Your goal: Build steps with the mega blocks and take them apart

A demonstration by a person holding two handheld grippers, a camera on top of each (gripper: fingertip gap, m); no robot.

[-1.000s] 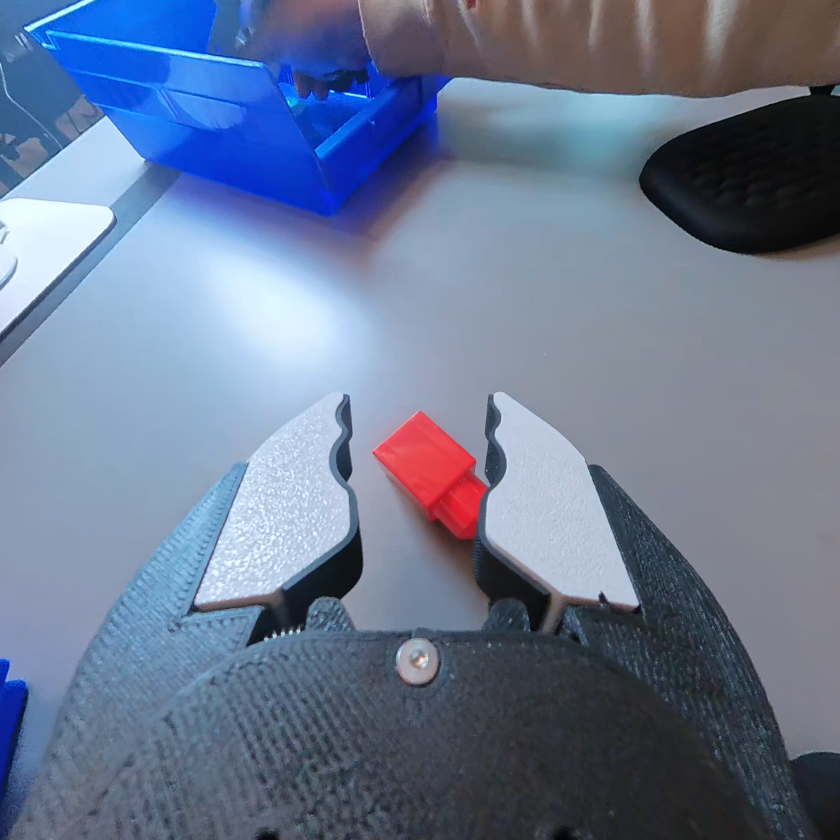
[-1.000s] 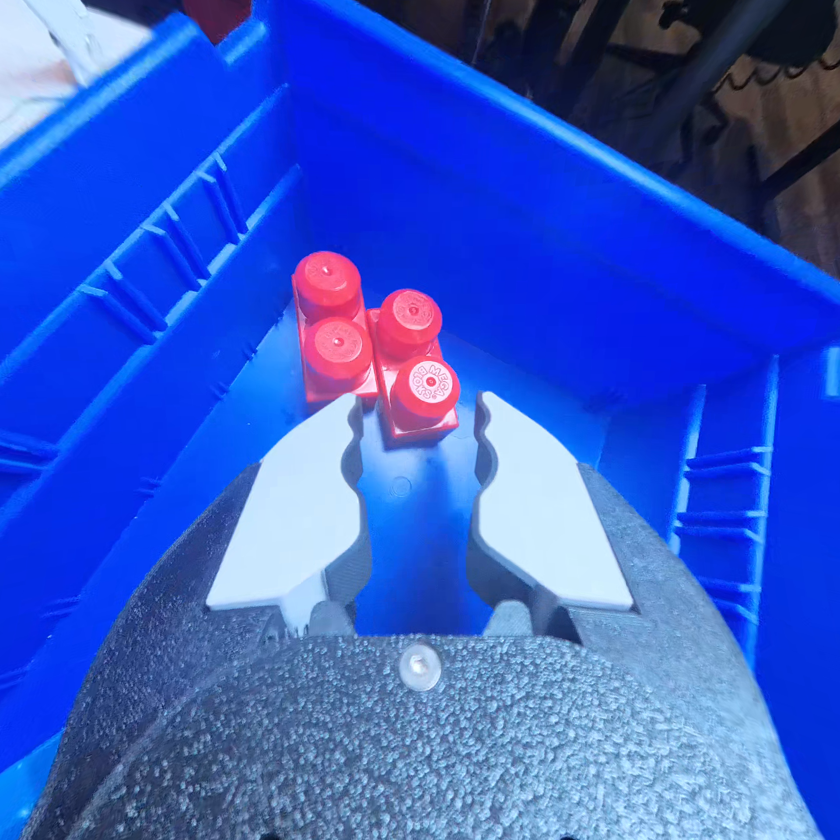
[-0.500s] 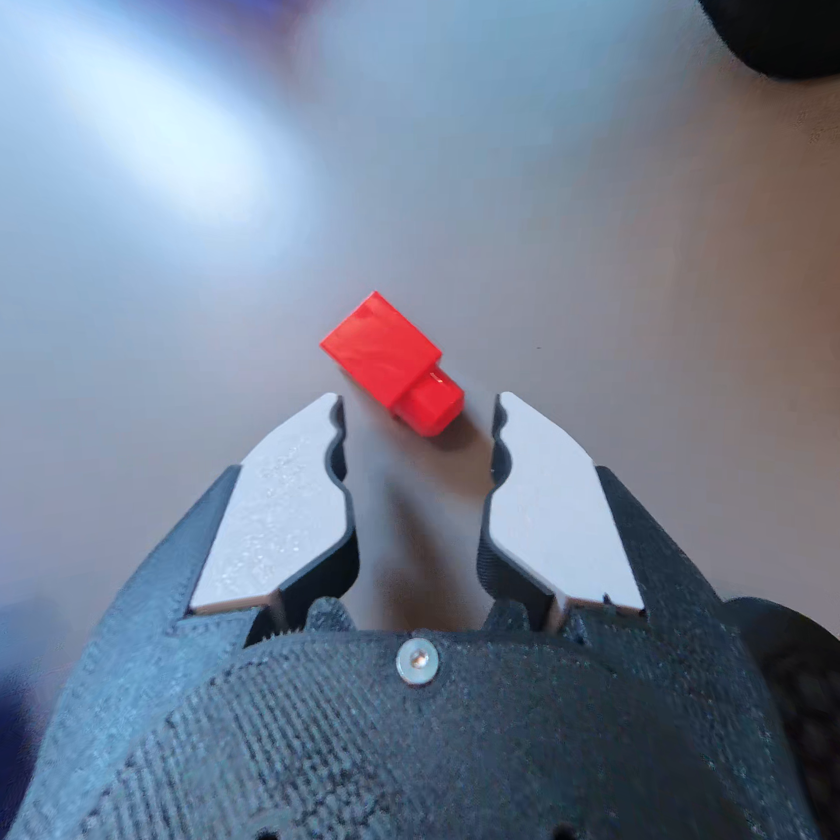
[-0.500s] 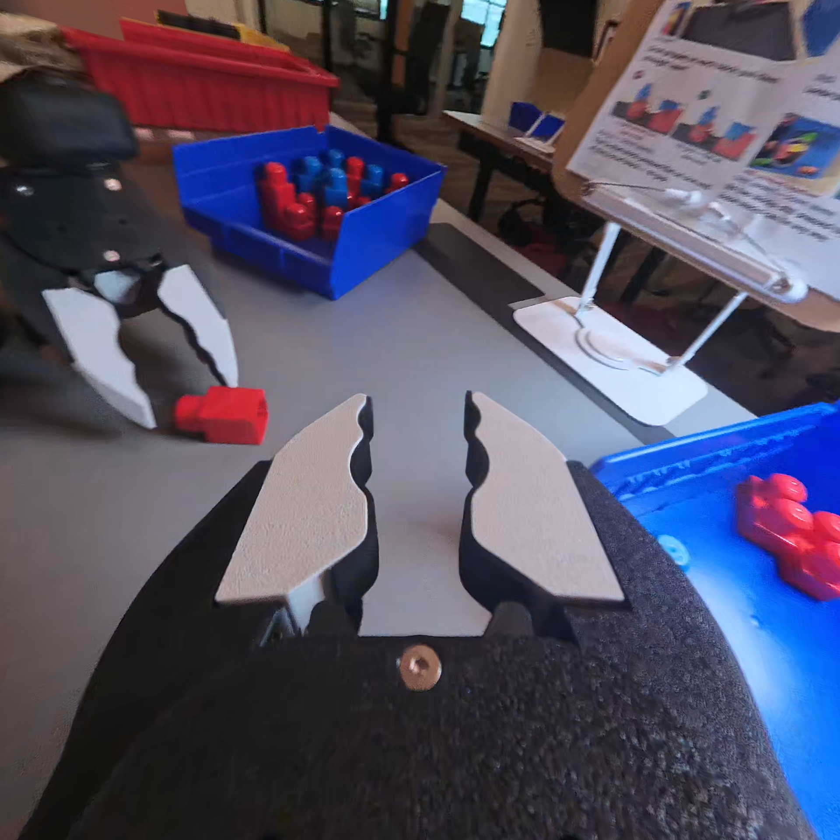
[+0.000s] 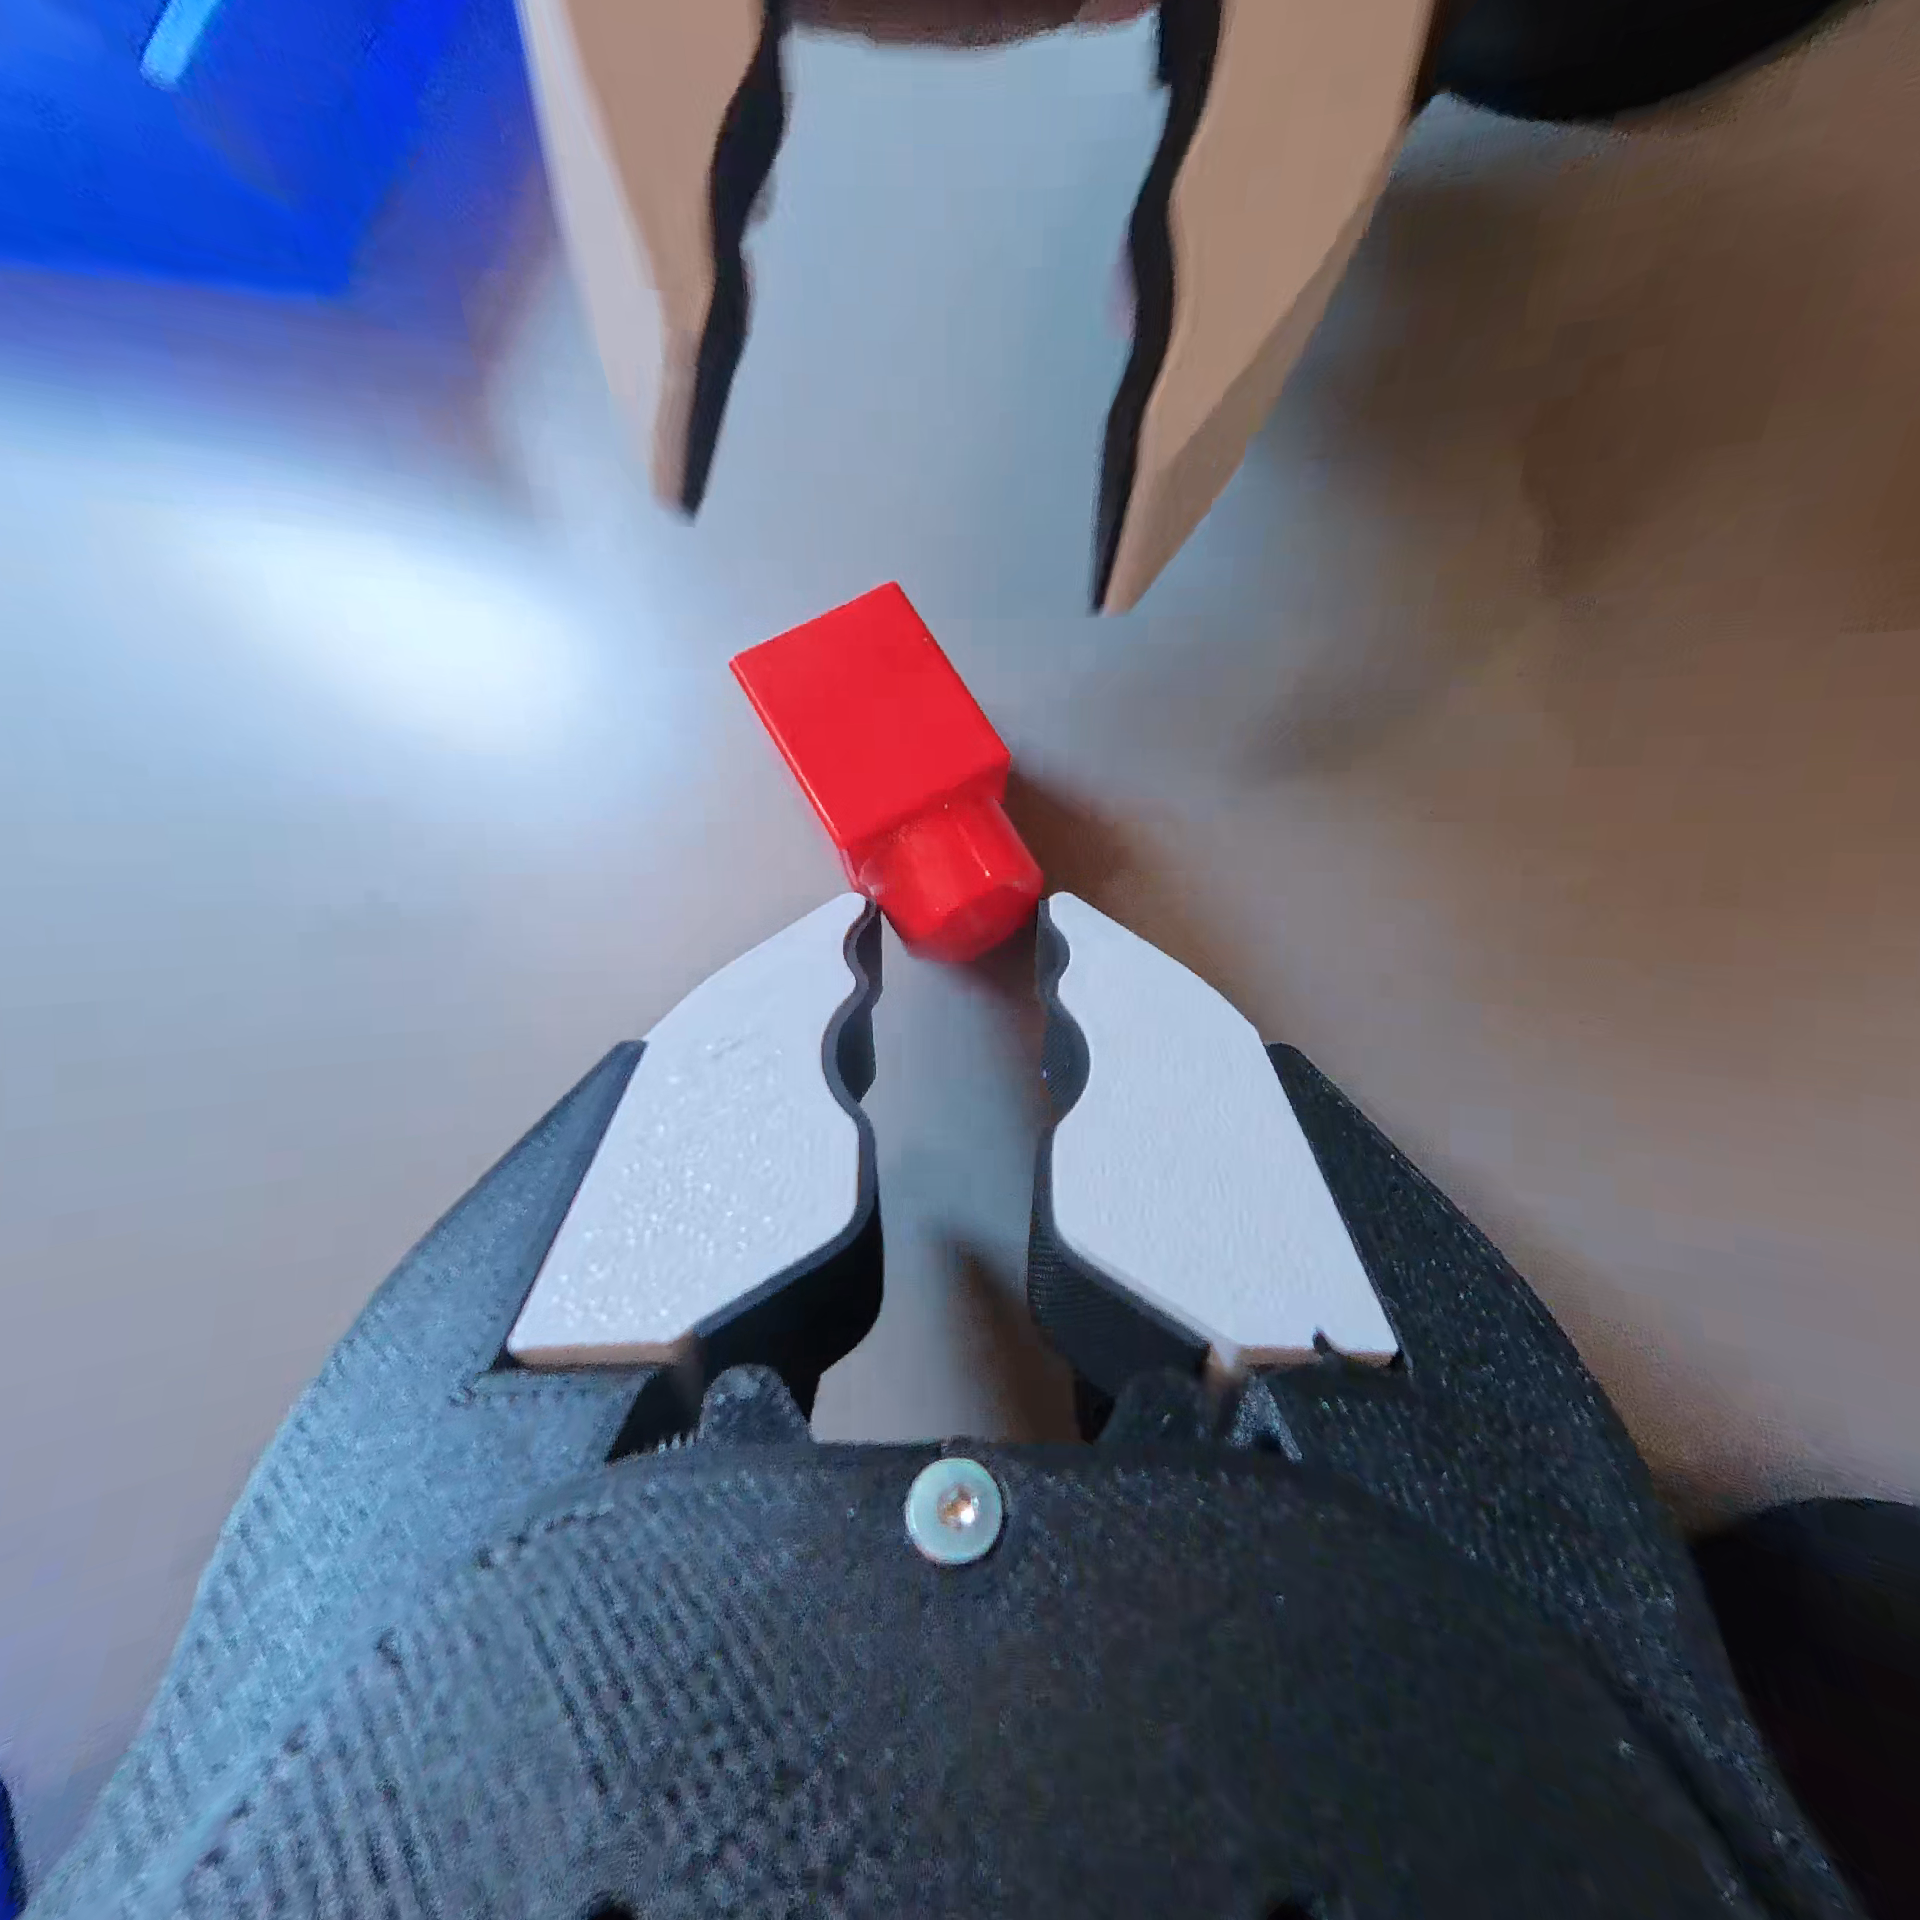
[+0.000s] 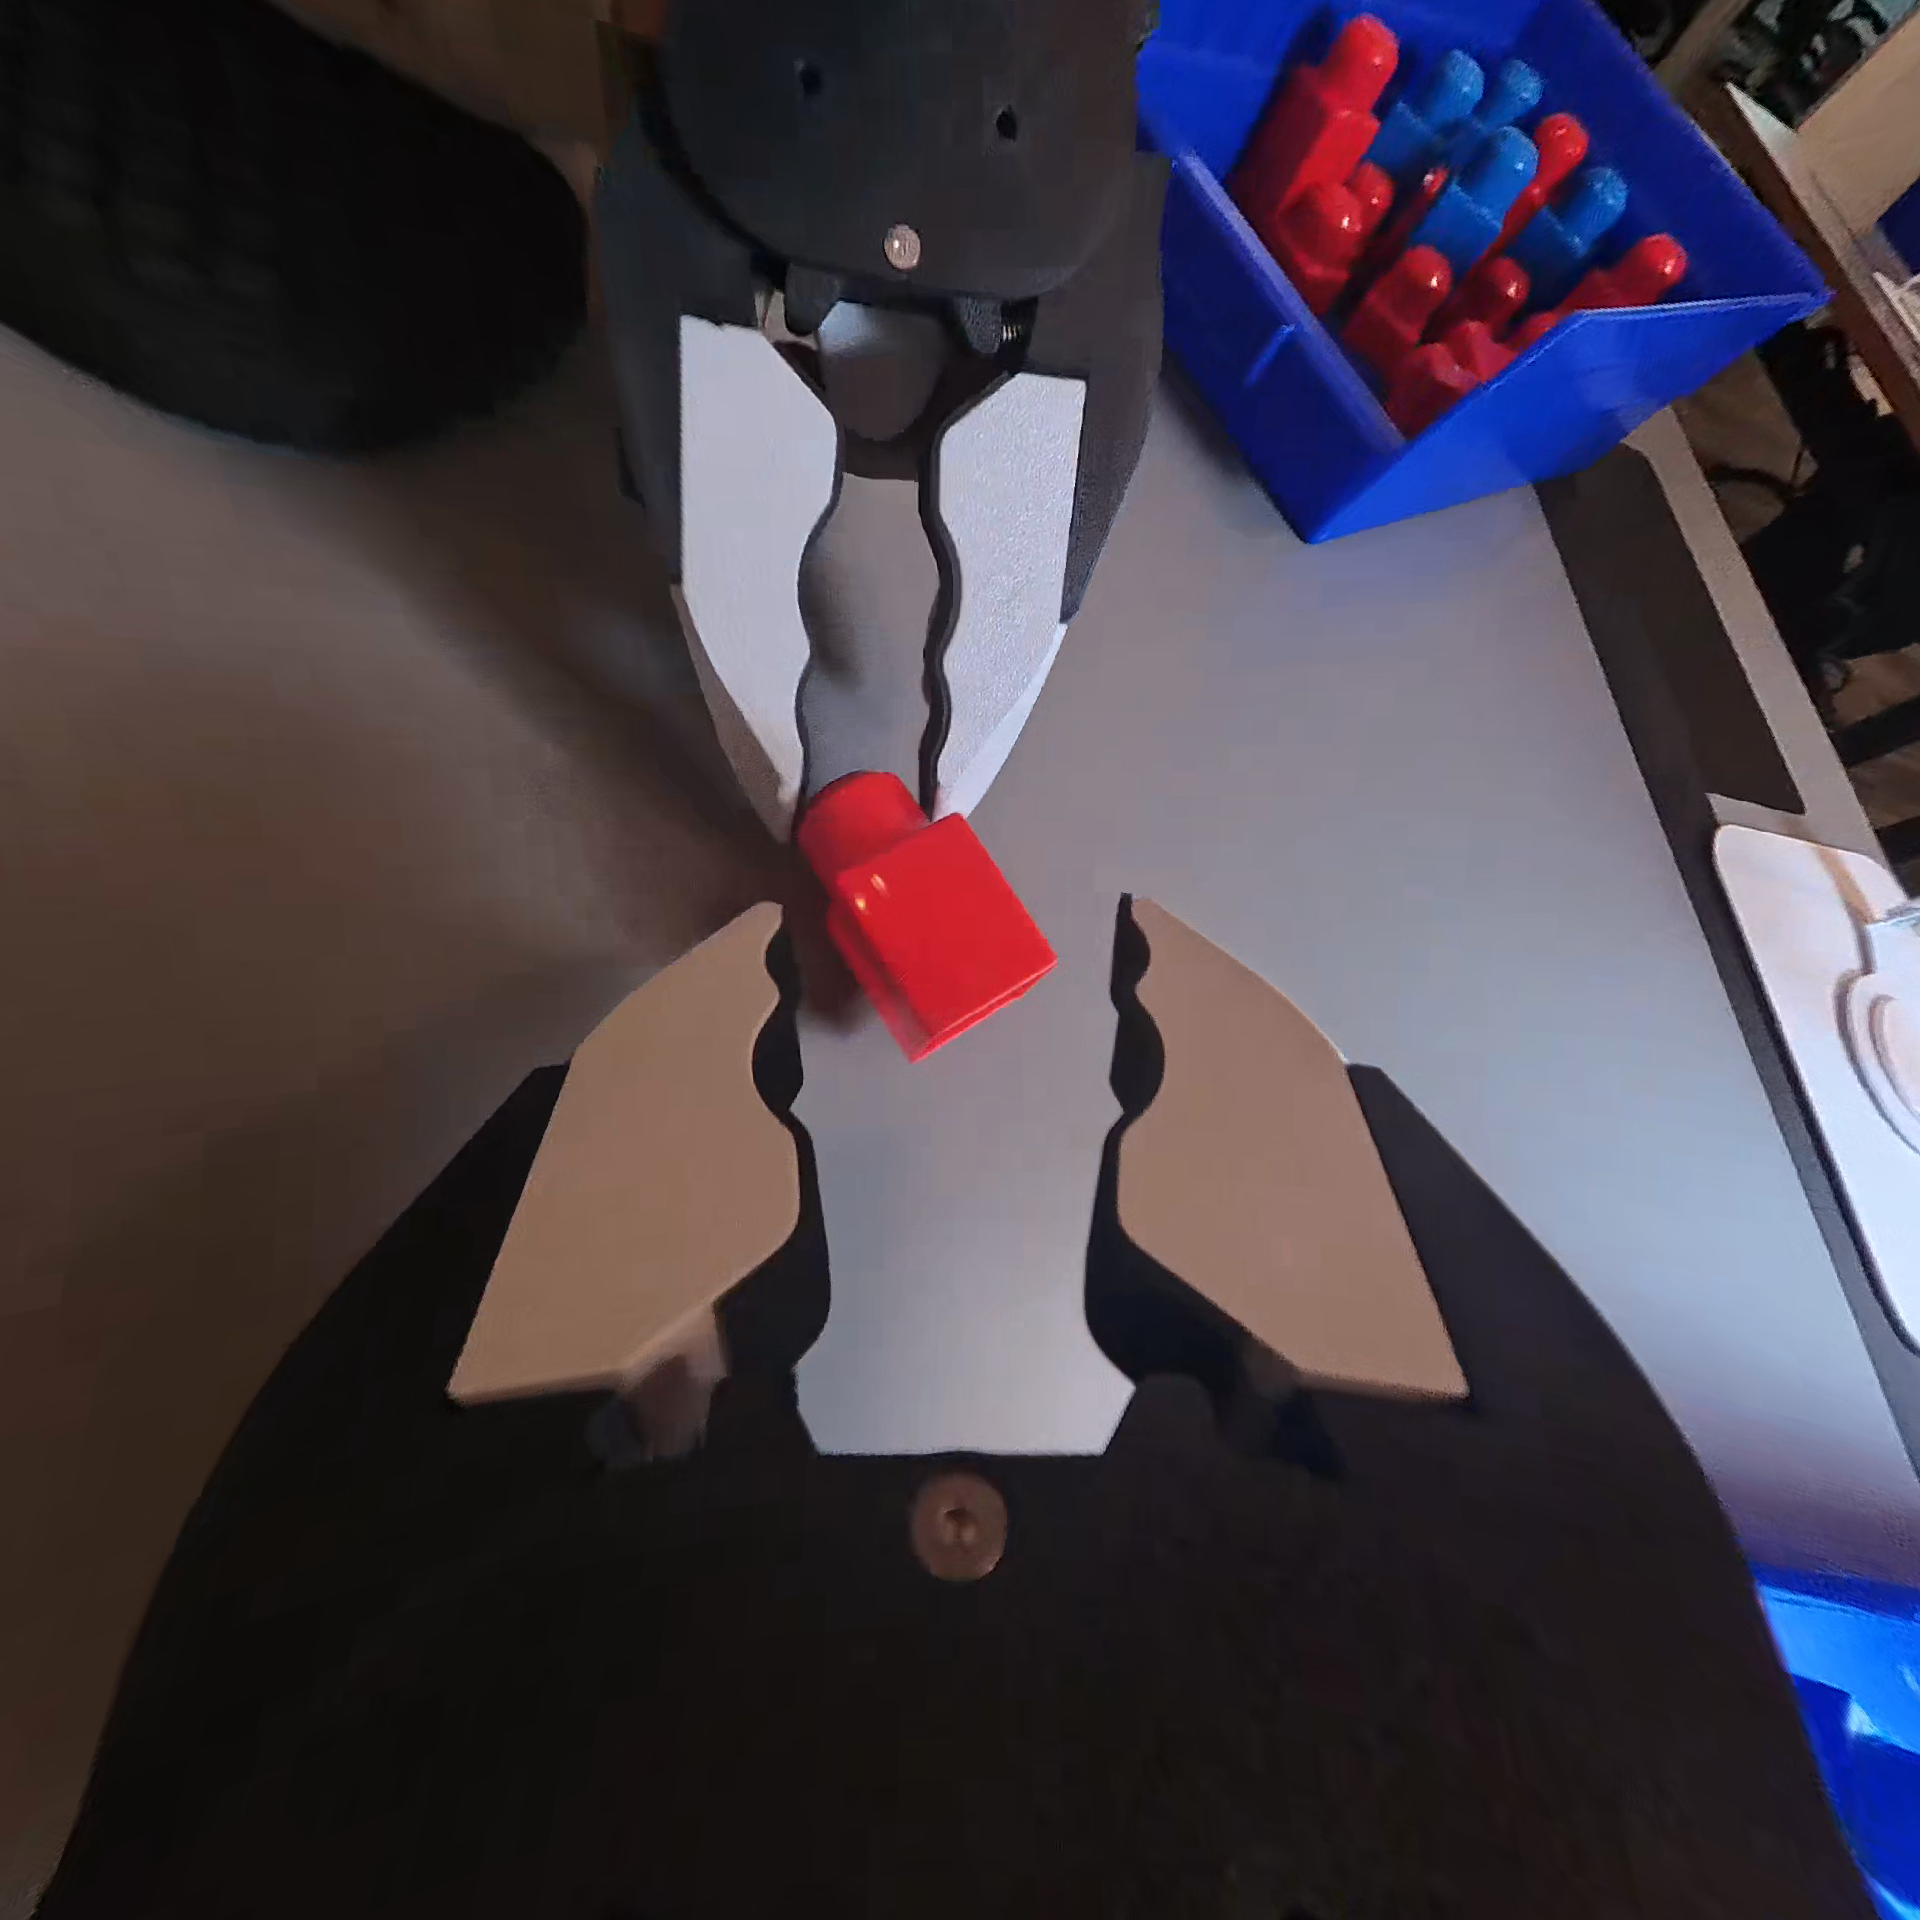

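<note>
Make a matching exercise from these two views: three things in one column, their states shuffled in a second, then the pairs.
Things
1. left gripper
2. right gripper
3. red block
4. blue bin

States
A. lies on its side on the grey table
B. fingertips closed on the stud of the block
C. holds red and blue blocks
D. open, holds nothing, fingers either side of the block body

Pairs: 1-B, 2-D, 3-A, 4-C
</note>
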